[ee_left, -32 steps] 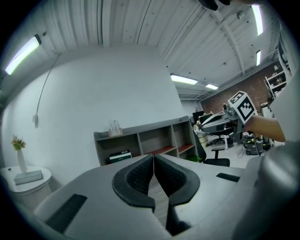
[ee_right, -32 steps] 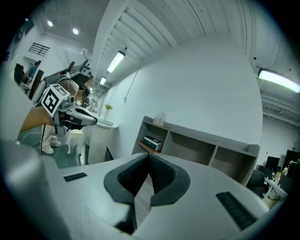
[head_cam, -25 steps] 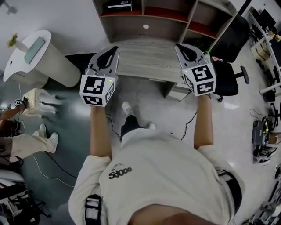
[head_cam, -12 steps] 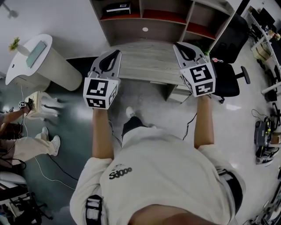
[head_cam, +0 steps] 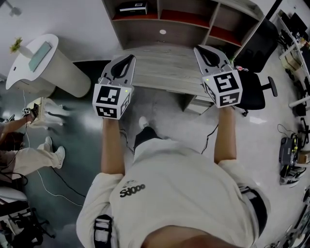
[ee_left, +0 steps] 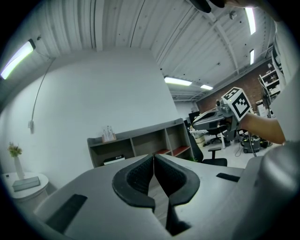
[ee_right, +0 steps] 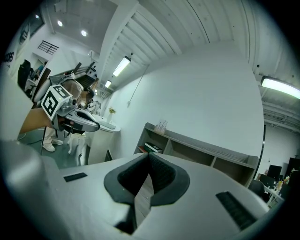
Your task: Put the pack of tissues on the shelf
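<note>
A grey shelf unit (head_cam: 184,19) with open compartments stands against the wall behind a wooden desk (head_cam: 164,68). My left gripper (head_cam: 129,58) and right gripper (head_cam: 199,49) are held level over the desk's near edge, pointing at the shelf. Both are shut with nothing between the jaws, as the left gripper view (ee_left: 153,159) and right gripper view (ee_right: 149,157) show. A flat pale pack (head_cam: 38,49), possibly the tissues, lies on a white round stand (head_cam: 46,72) far to the left, out of reach of either gripper.
A black box (head_cam: 133,7) lies in the shelf's left compartment and small bottles (ee_left: 108,134) stand on its top. A black office chair (head_cam: 254,82) is right of the desk. A seated person (head_cam: 29,157) and floor cables are at the left.
Both grippers stay side by side over the desk edge, still shut. Only the view shifts slightly.
</note>
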`<state>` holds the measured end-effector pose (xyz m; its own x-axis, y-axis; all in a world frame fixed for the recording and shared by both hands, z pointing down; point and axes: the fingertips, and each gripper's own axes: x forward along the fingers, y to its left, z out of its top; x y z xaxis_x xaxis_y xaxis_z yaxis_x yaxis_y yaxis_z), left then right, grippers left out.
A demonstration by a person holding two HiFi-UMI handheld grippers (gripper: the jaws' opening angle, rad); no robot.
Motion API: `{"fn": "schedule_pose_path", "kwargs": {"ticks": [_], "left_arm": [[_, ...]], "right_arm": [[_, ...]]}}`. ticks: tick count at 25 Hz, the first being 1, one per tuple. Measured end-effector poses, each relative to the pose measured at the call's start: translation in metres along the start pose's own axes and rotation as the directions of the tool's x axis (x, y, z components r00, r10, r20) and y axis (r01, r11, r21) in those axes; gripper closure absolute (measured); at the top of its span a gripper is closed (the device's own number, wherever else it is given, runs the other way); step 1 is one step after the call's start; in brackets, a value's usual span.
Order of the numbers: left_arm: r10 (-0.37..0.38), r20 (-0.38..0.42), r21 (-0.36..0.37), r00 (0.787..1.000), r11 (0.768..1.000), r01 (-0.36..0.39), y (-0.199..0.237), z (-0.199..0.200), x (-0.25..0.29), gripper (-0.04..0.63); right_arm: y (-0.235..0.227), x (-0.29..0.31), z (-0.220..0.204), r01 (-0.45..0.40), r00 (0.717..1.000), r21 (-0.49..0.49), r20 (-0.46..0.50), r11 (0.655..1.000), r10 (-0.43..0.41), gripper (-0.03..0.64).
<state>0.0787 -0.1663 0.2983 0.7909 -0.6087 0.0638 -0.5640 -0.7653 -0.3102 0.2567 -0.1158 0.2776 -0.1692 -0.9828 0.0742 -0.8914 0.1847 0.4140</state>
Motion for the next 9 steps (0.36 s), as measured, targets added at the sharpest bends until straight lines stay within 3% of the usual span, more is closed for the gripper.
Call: {"fn": "schedule_pose_path", "kwargs": {"ticks": [9], "left_arm": [[0.005, -0.038, 0.003, 0.999, 1.000, -0.005, 0.007, -0.007, 0.016, 0.575]], "right_arm": [[-0.014, 0.012, -0.005, -0.010, 1.000, 0.019, 0.012, 1.000, 0.010, 0.612]]}}
